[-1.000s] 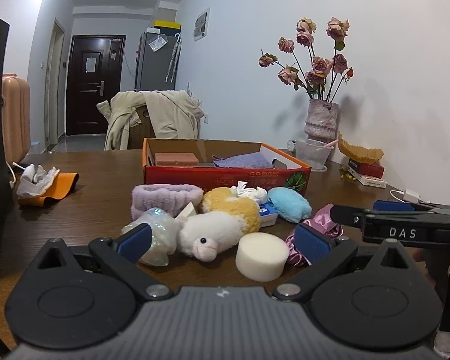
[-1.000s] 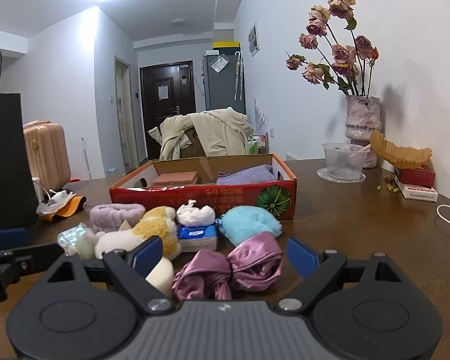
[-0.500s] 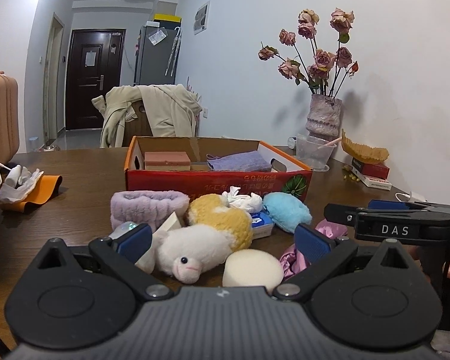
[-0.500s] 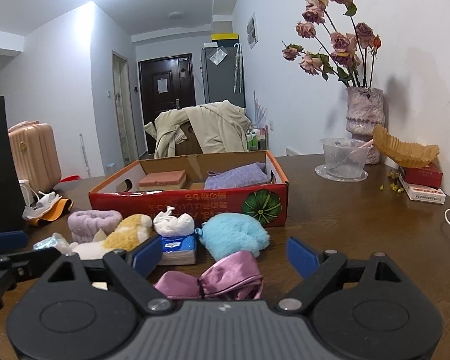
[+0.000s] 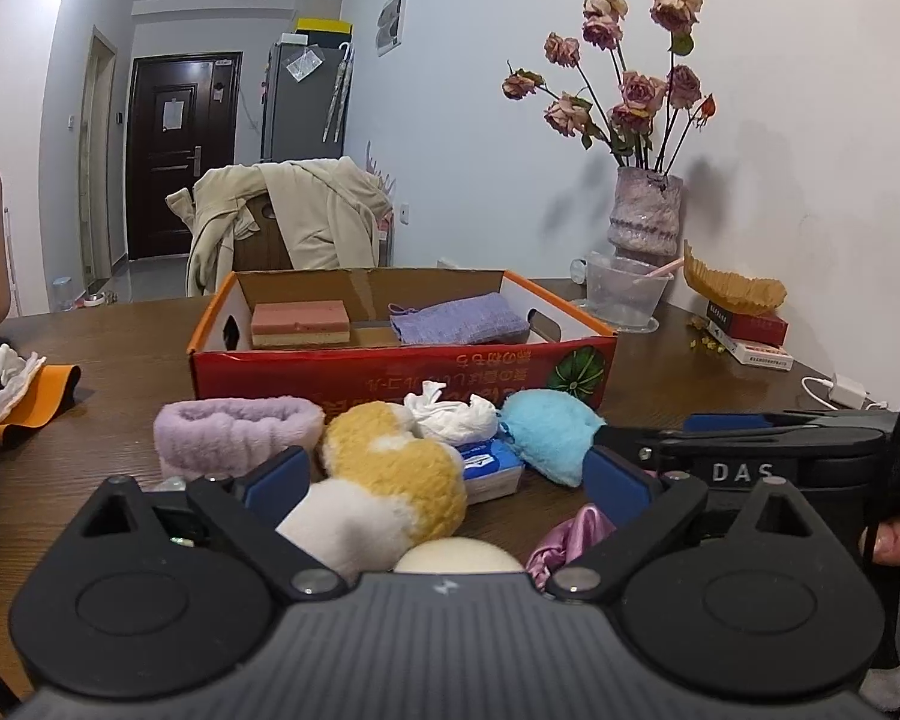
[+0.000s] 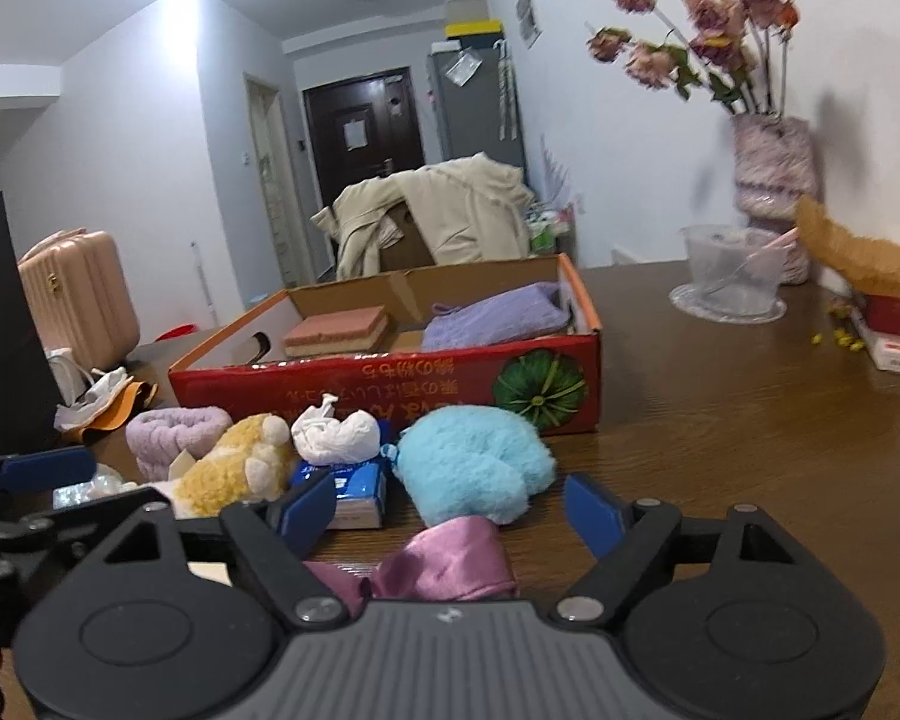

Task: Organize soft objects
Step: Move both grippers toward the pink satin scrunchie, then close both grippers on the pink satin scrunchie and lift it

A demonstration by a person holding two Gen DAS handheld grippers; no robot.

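A cluster of soft objects is laid on the brown table [image 5: 108, 414] just in front of a red cardboard box [image 5: 402, 378], whose open top is turned toward both cameras. Inside the box a pink and tan sponge [image 5: 300, 324] is seen at the left and a folded lilac cloth [image 5: 456, 324] at the right. In front of the box, from left to right, a lilac fluffy headband [image 5: 234, 432], a yellow and white plush toy [image 5: 384, 480], a knotted white cloth [image 5: 450, 414] resting on a blue tissue pack [image 5: 489, 468], and a blue fluffy item [image 6: 468, 462] are grouped closely together. A round cream sponge [image 5: 456, 558] and a pink satin scrunchie [image 6: 444, 558] lie nearest the cameras. The left gripper [image 5: 444, 474] is held with its blue pads spread wide, the plush toy and the cream sponge lying between them, with no pad seen pressing on either. The right gripper [image 6: 450, 510] is likewise held apart, its jaws having just been closing a little; the scrunchie and the blue fluffy item lie between the pads, untouched by them. At the far right of the table a vase of dried roses [image 5: 645, 216] is stood against the wall, with a clear plastic bowl [image 5: 624, 294] beside it
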